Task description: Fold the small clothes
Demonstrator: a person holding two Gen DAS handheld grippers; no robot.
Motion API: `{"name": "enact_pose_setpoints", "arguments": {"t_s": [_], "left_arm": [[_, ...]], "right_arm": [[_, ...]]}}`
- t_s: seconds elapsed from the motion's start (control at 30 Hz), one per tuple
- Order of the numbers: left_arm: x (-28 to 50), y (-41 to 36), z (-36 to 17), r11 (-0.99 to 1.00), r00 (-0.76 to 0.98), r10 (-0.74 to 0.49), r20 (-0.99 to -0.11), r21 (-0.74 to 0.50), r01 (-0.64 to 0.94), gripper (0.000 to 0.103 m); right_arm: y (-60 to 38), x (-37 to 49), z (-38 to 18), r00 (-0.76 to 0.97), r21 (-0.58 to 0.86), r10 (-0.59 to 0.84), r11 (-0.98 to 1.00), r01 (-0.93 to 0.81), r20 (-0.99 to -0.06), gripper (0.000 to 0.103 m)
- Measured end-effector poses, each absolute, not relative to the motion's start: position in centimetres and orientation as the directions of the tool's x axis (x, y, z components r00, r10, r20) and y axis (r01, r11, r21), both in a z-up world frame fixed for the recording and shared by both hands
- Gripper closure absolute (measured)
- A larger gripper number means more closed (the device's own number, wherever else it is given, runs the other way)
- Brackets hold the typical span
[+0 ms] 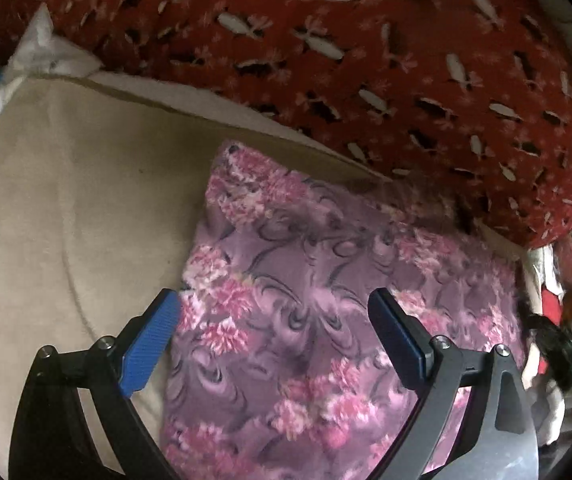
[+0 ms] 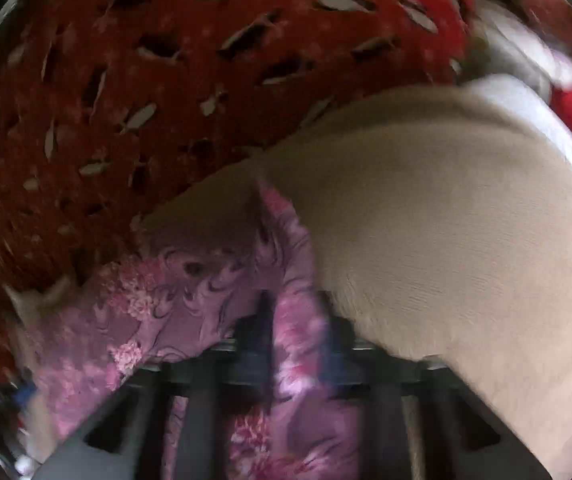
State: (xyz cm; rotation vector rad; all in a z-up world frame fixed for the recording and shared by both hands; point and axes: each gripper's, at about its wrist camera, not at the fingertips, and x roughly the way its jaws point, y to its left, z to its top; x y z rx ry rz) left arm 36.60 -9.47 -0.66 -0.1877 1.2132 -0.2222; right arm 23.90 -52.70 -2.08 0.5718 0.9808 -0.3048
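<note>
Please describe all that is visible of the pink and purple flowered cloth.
The flowered cloth looks like soft fleece, mauve with pink blossoms and dark swirls. It lies mostly flat on the beige cushion, its far edge near the red patterned blanket. The left gripper hangs open over it. The right gripper is shut on a raised fold of it; that view is blurred.

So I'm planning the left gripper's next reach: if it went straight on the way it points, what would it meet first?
Probably the purple and pink floral fleece garment, lying on the beige cushion. The open left gripper points at it; the red patterned blanket lies beyond. Depth is unclear.
</note>
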Motion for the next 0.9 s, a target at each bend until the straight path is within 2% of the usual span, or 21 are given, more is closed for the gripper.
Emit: {"name": "enact_pose_setpoints", "arguments": {"t_s": [0.07,0.1,0.17,0.23,0.27,0.3,0.43,0.47,0.53,0.6,0.67,0.7,0.73,0.8,0.83,0.9], "left_arm": [[37.4,-9.6,-3.0,0.977,0.296,-0.211,-0.931,-0.207,0.045,0.008],[37.6,-9.7,-4.2,0.982,0.272,-0.188,-0.944,-0.185,0.037,0.007],[37.4,-9.8,-4.1,0.983,0.308,-0.182,-0.934,-0.177,0.045,0.006],[37.0,-9.8,-3.6,0.981,0.302,-0.192,-0.934,-0.185,0.050,0.008],[36.6,-9.7,-3.2,0.979,0.304,-0.205,-0.930,-0.197,0.057,0.009],[36.0,-9.5,-2.6,0.976,0.312,-0.218,-0.925,-0.208,0.065,0.009],[32.3,-9.6,-0.3,0.961,0.379,-0.277,-0.883,-0.255,0.108,0.009],[31.4,-9.9,-0.2,0.958,0.384,-0.286,-0.878,-0.261,0.116,0.009],[30.3,-11.0,-1.6,0.970,0.350,-0.242,-0.905,-0.214,0.119,0.009],[30.2,-11.8,-3.3,0.982,0.295,-0.175,-0.939,-0.145,0.122,0.009],[29.5,-11.9,-3.3,0.986,0.313,-0.149,-0.938,-0.116,0.122,0.009],[29.1,-11.8,-2.9,0.985,0.314,-0.155,-0.937,-0.124,0.116,0.009],[28.7,-11.5,-2.3,0.983,0.313,-0.175,-0.933,-0.149,0.107,0.009],[27.5,-11.2,-1.5,0.980,0.333,-0.197,-0.922,-0.175,0.093,0.009],[27.0,-11.3,-1.2,0.981,0.343,-0.193,-0.919,-0.173,0.091,0.009],[26.0,-12.0,-1.4,0.986,0.345,-0.157,-0.925,-0.130,0.101,0.009]], "right_arm": [[-53.2,22.8,-0.9,0.642,0.378,-0.011,0.800,0.465,-0.767,0.097],[-53.8,22.3,-1.5,0.647,0.396,-0.020,0.776,0.490,-0.762,0.097],[-54.7,22.5,-4.5,0.551,0.384,0.023,0.743,0.549,-0.834,0.097],[-54.7,21.7,-3.9,0.596,0.413,0.019,0.740,0.532,-0.803,0.093],[-54.6,21.4,-3.3,0.602,0.410,0.008,0.738,0.535,-0.799,0.087],[-54.3,20.9,-2.4,0.608,0.397,-0.021,0.740,0.543,-0.794,0.087],[-51.9,18.1,0.9,0.740,0.471,0.030,0.788,0.395,-0.672,0.085],[-50.5,17.3,0.9,0.749,0.475,0.061,0.807,0.352,-0.659,0.081],[-48.5,16.7,-0.2,0.736,0.435,0.068,0.842,0.320,-0.673,0.073],[-47.1,16.8,-2.7,0.650,0.328,0.039,0.885,0.331,-0.759,0.072],[-46.5,15.5,-2.0,0.677,0.278,-0.008,0.908,0.313,-0.736,0.072],[-46.2,15.7,-1.5,0.659,0.267,-0.014,0.908,0.323,-0.752,0.070],[-46.0,15.6,-0.8,0.654,0.268,-0.014,0.905,0.329,-0.756,0.070],[-45.4,14.7,0.9,0.710,0.320,0.035,0.908,0.272,-0.703,0.070],[-44.8,14.1,1.6,0.736,0.335,0.058,0.912,0.236,-0.675,0.068],[-44.1,13.8,1.4,0.737,0.326,0.062,0.919,0.221,-0.673,0.050]]}}
